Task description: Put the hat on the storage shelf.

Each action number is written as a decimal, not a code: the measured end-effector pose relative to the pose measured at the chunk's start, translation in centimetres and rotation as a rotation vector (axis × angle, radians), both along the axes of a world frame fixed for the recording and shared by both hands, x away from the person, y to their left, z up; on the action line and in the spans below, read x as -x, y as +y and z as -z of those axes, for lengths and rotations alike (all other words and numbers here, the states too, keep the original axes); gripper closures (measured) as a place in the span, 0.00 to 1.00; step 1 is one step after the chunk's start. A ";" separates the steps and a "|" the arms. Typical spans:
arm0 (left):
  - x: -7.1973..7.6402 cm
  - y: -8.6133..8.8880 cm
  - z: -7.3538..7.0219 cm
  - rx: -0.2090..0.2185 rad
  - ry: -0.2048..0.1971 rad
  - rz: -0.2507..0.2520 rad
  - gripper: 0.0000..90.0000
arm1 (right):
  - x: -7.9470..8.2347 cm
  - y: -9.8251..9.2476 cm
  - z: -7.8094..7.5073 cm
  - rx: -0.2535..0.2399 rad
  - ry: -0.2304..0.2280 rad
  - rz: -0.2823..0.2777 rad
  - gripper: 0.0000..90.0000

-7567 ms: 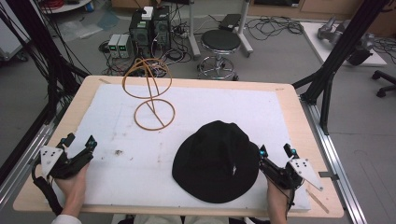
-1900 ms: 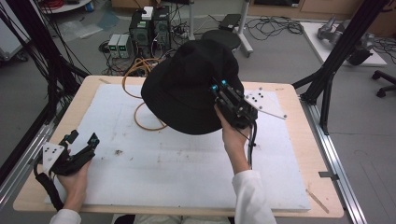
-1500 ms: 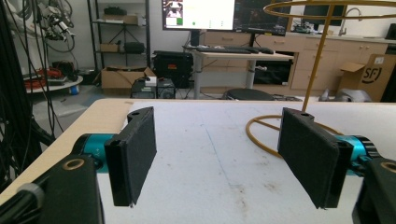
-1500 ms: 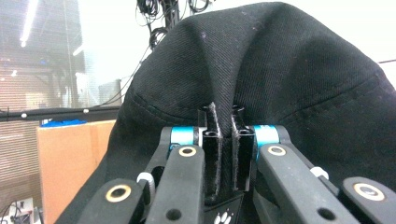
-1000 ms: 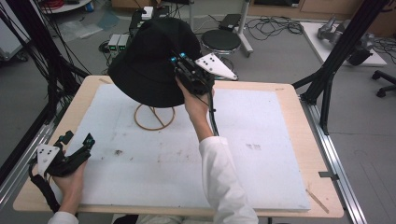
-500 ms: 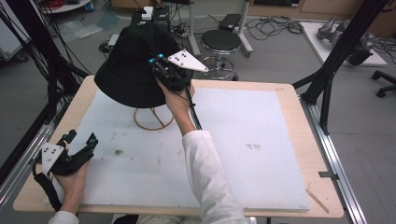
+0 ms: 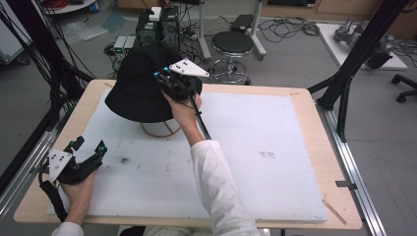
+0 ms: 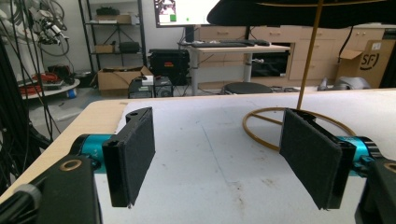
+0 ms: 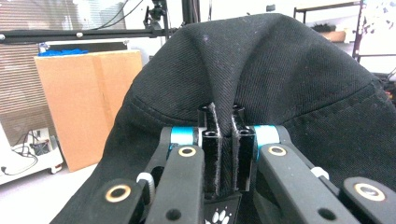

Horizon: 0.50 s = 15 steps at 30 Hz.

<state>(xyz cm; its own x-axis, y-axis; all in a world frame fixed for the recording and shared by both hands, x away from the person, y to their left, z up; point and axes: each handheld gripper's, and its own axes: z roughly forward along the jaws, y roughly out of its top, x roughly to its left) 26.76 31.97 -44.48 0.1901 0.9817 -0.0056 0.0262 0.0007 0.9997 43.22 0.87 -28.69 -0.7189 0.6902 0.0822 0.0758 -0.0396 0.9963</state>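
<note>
A black bucket hat hangs over the wooden wire stand at the table's back left. My right gripper is shut on a fold of the hat's crown, held up at the hat's right side. The stand's ring base and thin upright rod show under the hat's brim in the left gripper view. Near the table's front left, my left gripper rests low and open, nothing between its pads.
A white mat covers the wooden table. Black frame posts stand at the right and left edges. A stool and electronics boxes sit on the floor behind the table.
My right gripper carried the hat from the front right of the table up and leftward, and now lowers it over the stand. The left gripper has stayed put.
</note>
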 end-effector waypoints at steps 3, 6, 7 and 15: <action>0.0 0.0 0.0 0.001 0.002 0.001 0.30 | -0.1 -0.2 0.2 0.005 0.014 -0.004 0.96; -0.1 0.1 0.0 0.014 0.006 0.001 0.30 | 0.1 -0.6 0.7 -0.015 0.008 -0.012 0.95; -0.1 0.1 0.0 0.022 0.009 0.001 0.30 | 0.2 -0.8 0.8 -0.018 0.010 -0.018 0.95; 0.0 0.2 0.0 0.029 0.010 -0.002 0.30 | 0.4 -0.9 0.9 0.015 0.002 -0.015 0.90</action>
